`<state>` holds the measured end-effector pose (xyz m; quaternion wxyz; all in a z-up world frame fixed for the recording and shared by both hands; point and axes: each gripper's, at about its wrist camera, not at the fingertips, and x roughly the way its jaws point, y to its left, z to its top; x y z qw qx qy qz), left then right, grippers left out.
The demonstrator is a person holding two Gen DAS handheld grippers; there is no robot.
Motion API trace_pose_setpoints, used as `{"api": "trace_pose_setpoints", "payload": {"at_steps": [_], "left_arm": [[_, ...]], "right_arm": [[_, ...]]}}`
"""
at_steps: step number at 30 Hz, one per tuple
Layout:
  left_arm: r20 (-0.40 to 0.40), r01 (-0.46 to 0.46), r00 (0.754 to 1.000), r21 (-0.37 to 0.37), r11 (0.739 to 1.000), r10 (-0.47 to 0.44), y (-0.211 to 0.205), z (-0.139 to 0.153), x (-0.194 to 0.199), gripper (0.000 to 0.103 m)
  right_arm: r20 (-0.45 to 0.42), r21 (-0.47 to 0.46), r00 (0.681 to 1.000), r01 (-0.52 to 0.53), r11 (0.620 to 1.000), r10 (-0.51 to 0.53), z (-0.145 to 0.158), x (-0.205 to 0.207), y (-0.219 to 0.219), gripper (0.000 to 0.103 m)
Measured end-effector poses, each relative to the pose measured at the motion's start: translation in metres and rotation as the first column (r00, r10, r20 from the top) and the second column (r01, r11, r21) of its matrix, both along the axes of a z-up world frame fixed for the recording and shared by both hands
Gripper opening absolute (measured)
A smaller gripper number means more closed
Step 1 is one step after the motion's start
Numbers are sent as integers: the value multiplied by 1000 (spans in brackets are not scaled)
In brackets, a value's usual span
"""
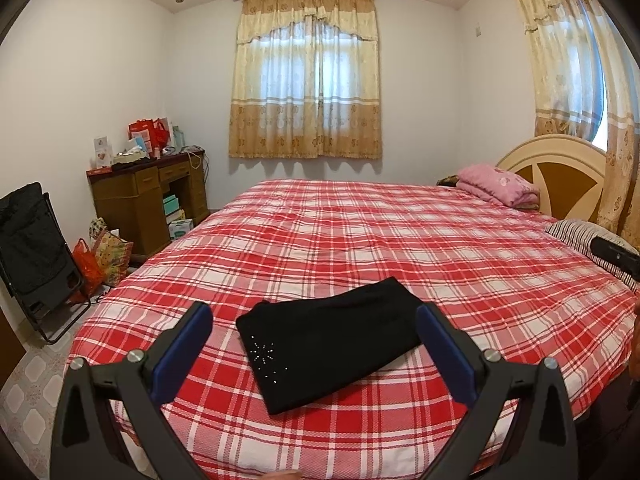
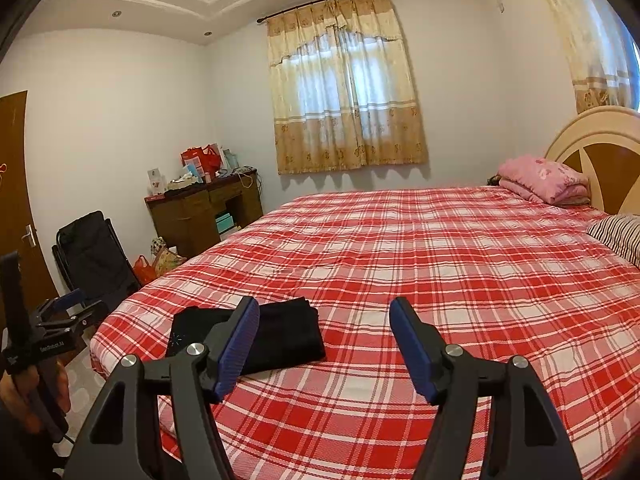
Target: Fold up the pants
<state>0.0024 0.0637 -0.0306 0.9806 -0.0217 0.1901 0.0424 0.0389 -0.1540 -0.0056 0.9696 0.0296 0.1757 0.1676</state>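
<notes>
Pants point(image 1: 332, 340), one folded pile, on bed point(image 1: 400, 240)

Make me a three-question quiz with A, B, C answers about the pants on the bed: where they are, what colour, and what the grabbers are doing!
1. Where do the pants lie?
A. by the bed's near corner
B. on the pink blanket
C. on the desk

2. What colour are they?
A. red
B. black
C. pink

3. How are the left gripper and right gripper?
A. both shut on cloth
B. one shut
C. both open, empty

Answers: 1 A, they rest on the plaid bedspread near its corner. 2 B, black with tiny studs. 3 C, fingers spread, nothing between.
</notes>
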Motion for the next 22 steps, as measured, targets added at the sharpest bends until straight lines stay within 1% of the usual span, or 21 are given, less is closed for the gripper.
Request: {"api": "trace_pose_setpoints", "payload": {"at_steps": [5, 9, 13, 17, 22], "left_arm": [[2, -2, 1000, 3, 1000, 2, 0, 1, 0, 103], [-11, -14, 1000, 20, 1000, 14, -1, 0, 2, 103], [-30, -12, 999, -4, 1000, 12, 2, -3, 5, 103], [-37, -26, 999, -8, 1000, 26, 6, -6, 6, 103], [-34, 0, 999, -26, 1000, -1, 6, -7, 6, 103]], "right_arm": [[9, -13, 1000, 2, 1000, -2, 1, -3, 3, 69], [14, -34, 1000, 1, 999, -1, 0, -3, 8, 69], [11, -41, 1000, -5, 999, 6, -2, -4, 10, 69], [6, -44, 1000, -8, 999, 8, -4, -3, 12, 69], [-8, -37, 1000, -8, 999, 8, -6, -1, 13, 69]]}}
